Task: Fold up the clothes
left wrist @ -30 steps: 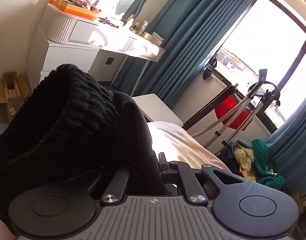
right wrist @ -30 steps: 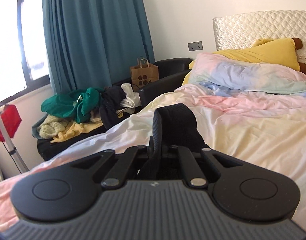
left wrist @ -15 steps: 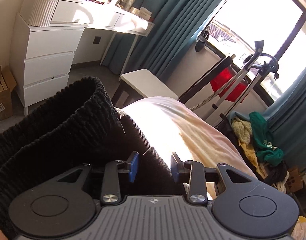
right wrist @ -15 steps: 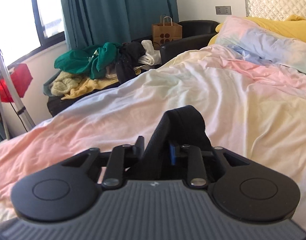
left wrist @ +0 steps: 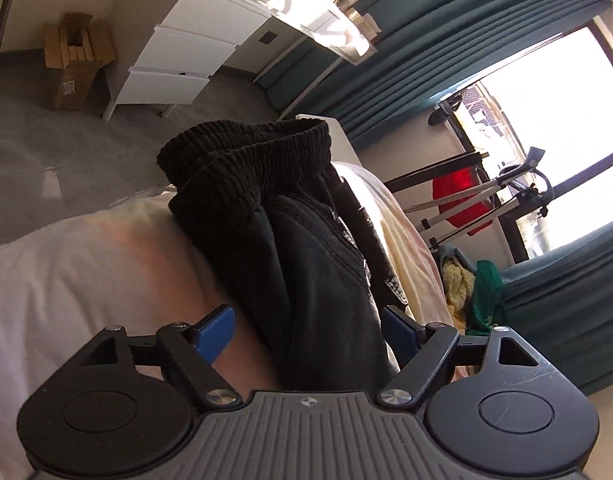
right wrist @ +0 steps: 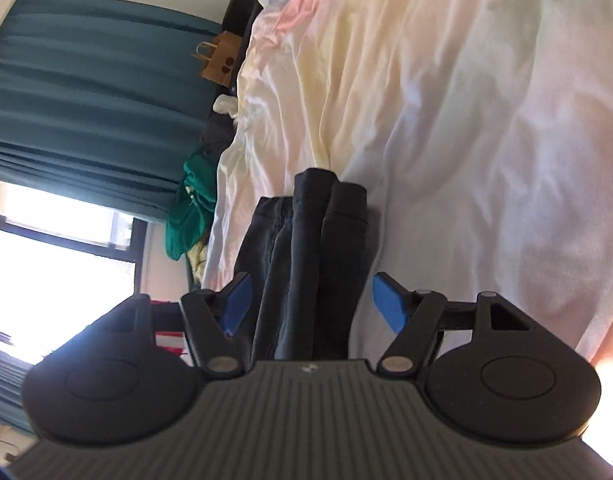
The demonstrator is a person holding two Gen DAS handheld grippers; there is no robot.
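1. On the bed (right wrist: 486, 100), across its pastel duvet, lies a pair of black trousers (left wrist: 298, 264), folded lengthwise into a long narrow band.
2. Left gripper (left wrist: 306, 330): fingers (left wrist: 214, 334) spread wide, straddling the cloth near the elastic waistband (left wrist: 250, 148), clamping nothing.
3. Right gripper (right wrist: 308, 302): fingers (right wrist: 388, 306) likewise apart, one on either side of the leg ends (right wrist: 330, 200), which lie stacked with the two hems side by side.
4. Soft, limp and light by the look of it: bound to sag and slide wherever unsupported, so unlikely to hold a crease unless laid down flat.
5. Thickest and firmest at the gathered waistband; probably the surest place to pinch, taking all layers at once.
6. At the other end, best to catch both hems together, close to the edge, lest one leg slip free and spoil the stack.
7. Some risk of nipping the duvet along with the fabric, given how the band sinks into it.
8. Beyond the bed: teal curtains (right wrist: 86, 80), a heap of other clothes (right wrist: 190, 208) by the window, a white dresser (left wrist: 186, 40) and a paper bag (right wrist: 218, 58).
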